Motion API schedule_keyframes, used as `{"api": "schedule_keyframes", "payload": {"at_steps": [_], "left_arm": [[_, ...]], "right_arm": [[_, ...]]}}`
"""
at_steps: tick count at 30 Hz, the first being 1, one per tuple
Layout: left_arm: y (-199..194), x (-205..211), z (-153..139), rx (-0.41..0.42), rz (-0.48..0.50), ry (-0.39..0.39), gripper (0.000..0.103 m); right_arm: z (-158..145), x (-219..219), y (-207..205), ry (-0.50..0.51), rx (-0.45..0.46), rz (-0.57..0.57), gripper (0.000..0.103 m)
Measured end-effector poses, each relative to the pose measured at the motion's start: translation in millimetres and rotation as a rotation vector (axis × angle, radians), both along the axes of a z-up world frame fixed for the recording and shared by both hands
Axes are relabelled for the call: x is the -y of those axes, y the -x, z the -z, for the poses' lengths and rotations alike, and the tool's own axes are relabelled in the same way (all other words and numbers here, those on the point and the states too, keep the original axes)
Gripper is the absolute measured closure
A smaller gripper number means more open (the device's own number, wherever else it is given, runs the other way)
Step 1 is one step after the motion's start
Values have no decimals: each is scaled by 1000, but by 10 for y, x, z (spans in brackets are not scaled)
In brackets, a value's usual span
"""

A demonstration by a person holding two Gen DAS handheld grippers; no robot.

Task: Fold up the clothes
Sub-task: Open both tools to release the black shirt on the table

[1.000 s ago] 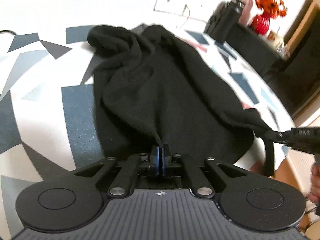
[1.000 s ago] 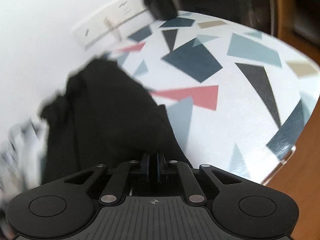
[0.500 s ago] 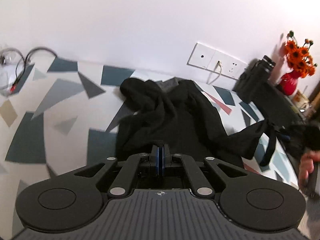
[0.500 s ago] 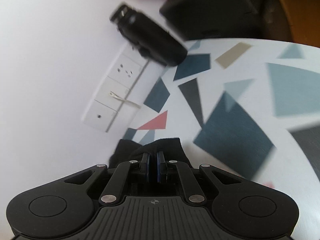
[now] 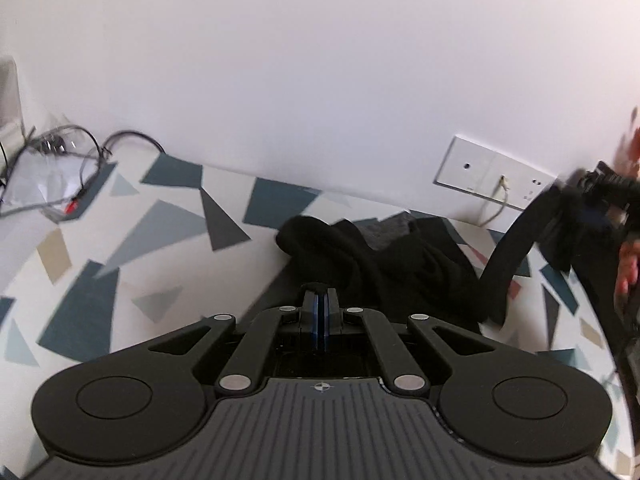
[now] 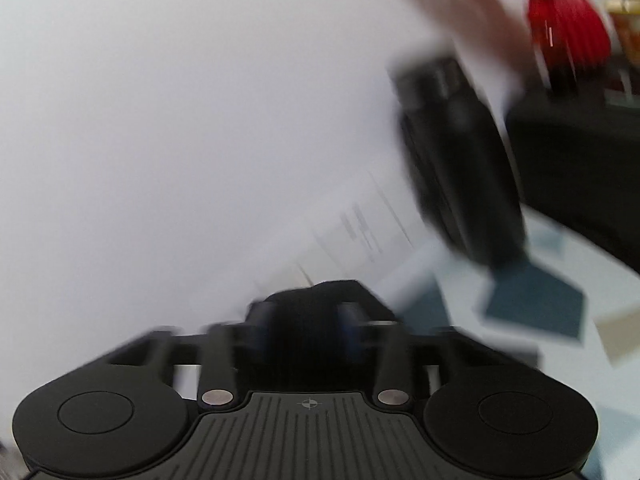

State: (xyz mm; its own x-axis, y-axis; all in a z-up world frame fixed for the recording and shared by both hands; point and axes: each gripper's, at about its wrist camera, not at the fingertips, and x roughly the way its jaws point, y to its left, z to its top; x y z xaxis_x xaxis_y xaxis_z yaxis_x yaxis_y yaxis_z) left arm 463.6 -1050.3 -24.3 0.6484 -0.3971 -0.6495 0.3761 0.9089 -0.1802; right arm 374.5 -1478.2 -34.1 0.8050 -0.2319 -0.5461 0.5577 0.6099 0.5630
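Observation:
A black fleece garment (image 5: 384, 264) lies bunched on the patterned table (image 5: 132, 248) near the wall. My left gripper (image 5: 320, 300) is shut on its near edge, held low over the table. In the left wrist view my right gripper (image 5: 600, 188) is blurred at the far right, with a strip of the garment hanging from it and a hand (image 5: 628, 268) below. The right wrist view is blurred: my right gripper (image 6: 308, 316) has its fingers (image 6: 260, 320) spread apart, and a fold of black garment (image 6: 316, 300) still lies between them.
A white wall socket plate (image 5: 492, 178) with a cord sits just behind the garment. Cables and a clear plastic bag (image 5: 52, 184) lie at the far left. A black cylinder (image 6: 460, 160), a dark box (image 6: 580, 152) and a red vase (image 6: 568, 32) stand at the right.
Both grippers have carried the garment's near edge forward toward the wall, bunching it up. The right gripper's fingers, pressed together before, now stand apart.

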Motion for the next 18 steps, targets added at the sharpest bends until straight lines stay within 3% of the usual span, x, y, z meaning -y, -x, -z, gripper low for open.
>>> {"api": "schedule_keyframes", "payload": {"at_steps": [2,4,8,9,11,13,14,16,18], "left_arm": [[-121,-14,-47,10,-18,-19,100],[-282,-93,-269,96,-61,-41,101],[-555,-650,-998,368,-313,28,101],[-616,-781,-1103,401,-372,45,100],[-811,-914,-1064,363,-404,42,90],[-984,-993,-931,298,-392,24,38],[-976,-990,-789,256,-355,4,30],[-876,-980,-489,173,-277,-29,29],[-663,-994,-177,69,-187,-13,29]], "right_arm": [[151,-177,-1,-32,-33,-43,59],[235,-416,-1,-71,-22,-73,59],[117,-989,-175,-174,33,-177,58],[56,-1125,-231,-173,46,-225,58],[-57,-1365,-317,-142,55,-316,56],[-158,-1563,-367,-85,42,-399,56],[-154,-1573,-306,-70,31,-383,56],[-115,-1540,-130,-48,9,-316,56],[-75,-1508,45,-26,-13,-249,56]]}}
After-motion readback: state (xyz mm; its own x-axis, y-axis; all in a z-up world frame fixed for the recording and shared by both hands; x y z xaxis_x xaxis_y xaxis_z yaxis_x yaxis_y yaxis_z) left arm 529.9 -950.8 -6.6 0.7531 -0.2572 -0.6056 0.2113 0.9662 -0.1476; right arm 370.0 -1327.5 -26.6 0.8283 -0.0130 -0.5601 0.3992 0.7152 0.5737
